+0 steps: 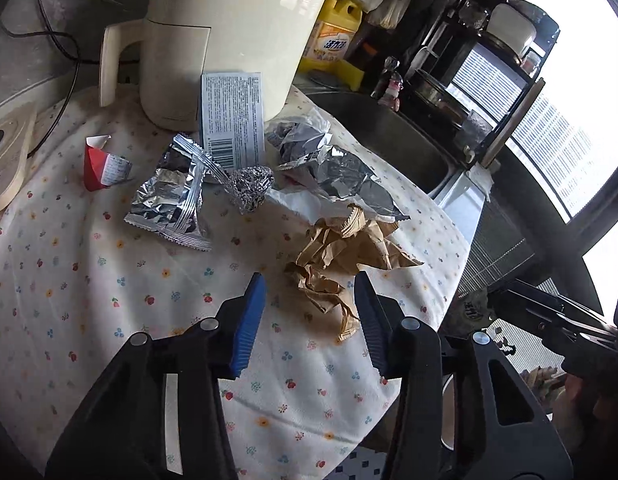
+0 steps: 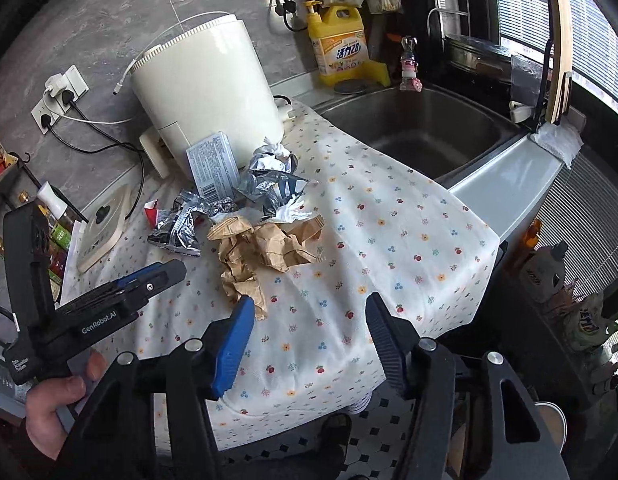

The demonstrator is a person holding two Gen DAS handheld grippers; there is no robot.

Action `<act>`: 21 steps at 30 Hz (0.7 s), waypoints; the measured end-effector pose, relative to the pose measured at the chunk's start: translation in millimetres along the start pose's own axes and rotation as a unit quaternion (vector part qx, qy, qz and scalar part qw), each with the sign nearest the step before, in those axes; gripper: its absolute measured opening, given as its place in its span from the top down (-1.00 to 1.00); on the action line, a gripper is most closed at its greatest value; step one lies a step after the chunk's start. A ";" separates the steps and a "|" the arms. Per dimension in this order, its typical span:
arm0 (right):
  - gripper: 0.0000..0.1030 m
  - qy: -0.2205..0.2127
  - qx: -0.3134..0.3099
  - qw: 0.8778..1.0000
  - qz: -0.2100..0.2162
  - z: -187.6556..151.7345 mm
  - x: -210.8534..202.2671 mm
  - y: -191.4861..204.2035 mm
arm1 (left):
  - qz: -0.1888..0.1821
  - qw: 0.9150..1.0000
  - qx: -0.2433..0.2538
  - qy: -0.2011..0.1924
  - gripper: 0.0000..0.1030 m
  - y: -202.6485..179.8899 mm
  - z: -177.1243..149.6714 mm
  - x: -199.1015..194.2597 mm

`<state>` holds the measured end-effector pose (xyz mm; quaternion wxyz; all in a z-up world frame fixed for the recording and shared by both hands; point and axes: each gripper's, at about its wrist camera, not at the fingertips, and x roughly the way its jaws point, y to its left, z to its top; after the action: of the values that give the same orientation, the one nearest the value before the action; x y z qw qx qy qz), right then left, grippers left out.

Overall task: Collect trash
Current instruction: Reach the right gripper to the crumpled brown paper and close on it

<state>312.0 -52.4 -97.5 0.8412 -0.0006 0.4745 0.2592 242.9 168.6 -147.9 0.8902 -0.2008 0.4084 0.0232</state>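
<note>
Trash [image 1: 245,184] lies in a loose heap on the flowered cloth [image 1: 89,300] that covers the surface, just in front of a cream appliance [image 1: 229,32]. Nearest the front is a crumpled brown paper bag [image 1: 341,256], with torn silver foil wrappers [image 1: 169,196] behind and beside it, a small ball of foil [image 1: 249,186] between them, and a white tissue [image 1: 297,204] under the foil on the right. A printed white packet [image 1: 233,120] leans against the appliance, and a small red carton [image 1: 99,164] sits apart at the left of the heap.

The left gripper [image 1: 311,316] hangs over the near end of the brown paper bag; its jaws stand partly open on either side of the bag's trailing end, and the blue pads do not press on it. The right gripper [image 2: 309,340] hangs over bare cloth to the right of the bag, jaws partly open with nothing between them. A hand [image 2: 57,408] holds the left gripper's handle.

A steel sink [image 2: 429,128] lies to the right of the cloth, with a yellow detergent bottle [image 2: 341,48] behind it
</note>
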 end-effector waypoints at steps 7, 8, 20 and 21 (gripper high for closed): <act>-0.16 0.002 0.023 1.000 -0.009 4.0 17.9 -5.8 | -0.024 0.999 0.021 0.034 0.11 4.0 11.5 49.2; -0.20 0.002 0.024 1.000 -0.010 4.5 19.6 -4.9 | -0.030 0.999 0.021 0.039 0.11 4.9 12.1 55.2; -0.44 0.016 -0.026 1.000 0.004 23.1 61.4 28.6 | -0.043 0.999 0.001 0.011 0.67 28.7 6.4 25.5; -0.44 0.018 -0.032 0.999 0.002 24.4 66.4 31.3 | -0.041 0.999 -0.001 0.007 0.67 31.9 5.7 19.2</act>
<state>345.4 9.7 -129.5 0.8313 -0.0311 0.4814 0.2761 253.2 197.7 -169.5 0.8874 -0.2184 0.4058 -0.0140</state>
